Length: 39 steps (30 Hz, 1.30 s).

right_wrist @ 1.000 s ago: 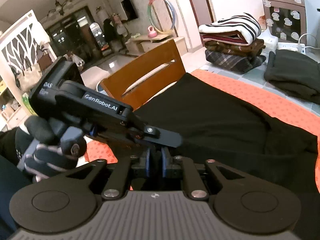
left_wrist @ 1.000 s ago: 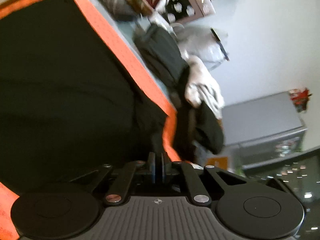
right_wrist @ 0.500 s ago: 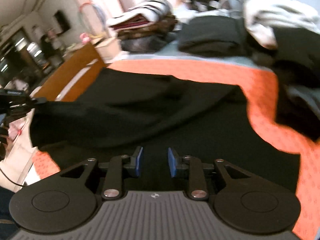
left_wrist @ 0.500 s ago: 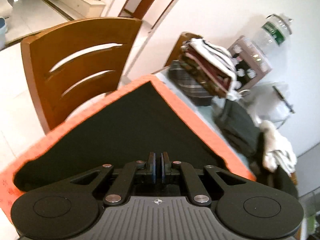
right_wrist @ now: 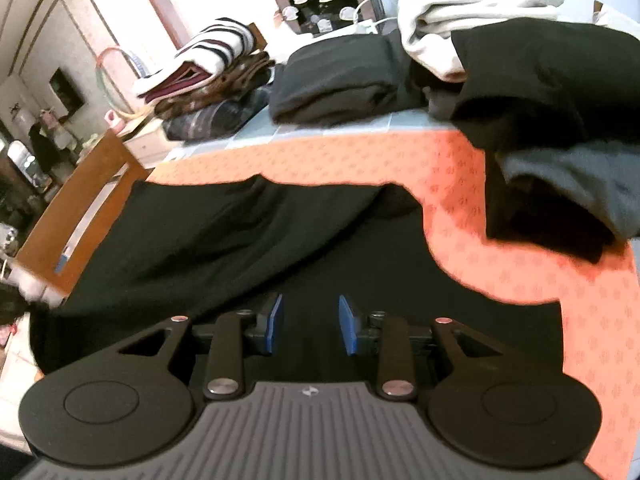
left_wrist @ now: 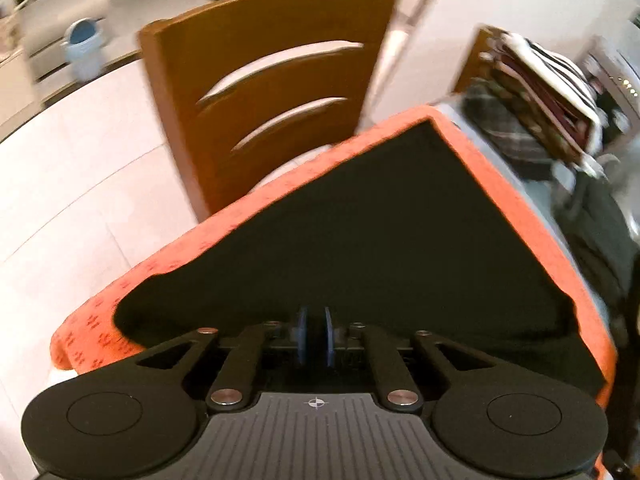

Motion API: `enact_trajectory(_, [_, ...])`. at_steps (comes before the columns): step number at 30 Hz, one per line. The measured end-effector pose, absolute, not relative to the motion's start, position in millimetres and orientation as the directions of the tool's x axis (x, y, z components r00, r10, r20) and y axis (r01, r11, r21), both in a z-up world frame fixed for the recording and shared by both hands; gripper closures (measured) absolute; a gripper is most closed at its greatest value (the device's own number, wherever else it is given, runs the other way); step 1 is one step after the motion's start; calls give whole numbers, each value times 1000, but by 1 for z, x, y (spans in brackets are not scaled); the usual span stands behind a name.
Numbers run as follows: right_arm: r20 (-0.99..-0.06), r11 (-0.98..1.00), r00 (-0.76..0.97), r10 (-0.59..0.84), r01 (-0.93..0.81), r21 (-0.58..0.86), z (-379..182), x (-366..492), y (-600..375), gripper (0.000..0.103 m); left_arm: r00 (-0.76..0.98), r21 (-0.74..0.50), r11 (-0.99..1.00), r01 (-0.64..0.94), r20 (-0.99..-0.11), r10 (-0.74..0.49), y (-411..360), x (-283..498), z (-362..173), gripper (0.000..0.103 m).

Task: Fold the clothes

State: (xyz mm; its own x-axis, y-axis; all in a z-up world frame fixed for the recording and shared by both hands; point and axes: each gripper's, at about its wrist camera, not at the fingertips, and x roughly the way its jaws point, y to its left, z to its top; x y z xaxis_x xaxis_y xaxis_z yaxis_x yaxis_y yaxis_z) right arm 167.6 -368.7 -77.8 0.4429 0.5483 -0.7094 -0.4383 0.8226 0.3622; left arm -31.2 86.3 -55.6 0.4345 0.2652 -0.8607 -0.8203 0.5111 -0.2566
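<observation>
where it lies, black garment [right_wrist: 248,240] spread flat, softly creased, on orange cloth [right_wrist: 460,184]

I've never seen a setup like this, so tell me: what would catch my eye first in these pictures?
A big black garment spreads over a bright orange patterned tablecloth, filling the middle of both views. Behind it, along the table's far side, sits a stack of folded clothes topped by a black-and-white striped piece, and a brown wooden slatted chair stands at the table's edge. In the foreground, the right gripper hangs open above the garment, while the left gripper looks nearly closed.
</observation>
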Motion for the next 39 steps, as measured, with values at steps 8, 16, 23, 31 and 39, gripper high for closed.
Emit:
enact_trajectory(8, [-694,853,499,519,-357,381,-91,214,-353,64,622,-377,655,-655,-762,183,62,11,-48,40])
enact_trajectory(16, [-671,844,538,511,-164,511,-120,257,-354,64,677,-450,828,-333,-726,-123,8,125,-77,33])
enact_trajectory(23, [-717,854,491,494,-122,505,-138,291,-342,65,647,-447,866,-222,-733,-212,-18,196,-104,33])
enact_trajectory(31, [-707,867,510,490,-204,455,-133,301,-327,101,604,-421,901,-107,-747,-277,-44,270,-132,97])
enact_trajectory(39, [-718,892,534,446,-204,403,-142,334,-325,100,607,-393,917,-76,-748,-270,-35,309,-146,95])
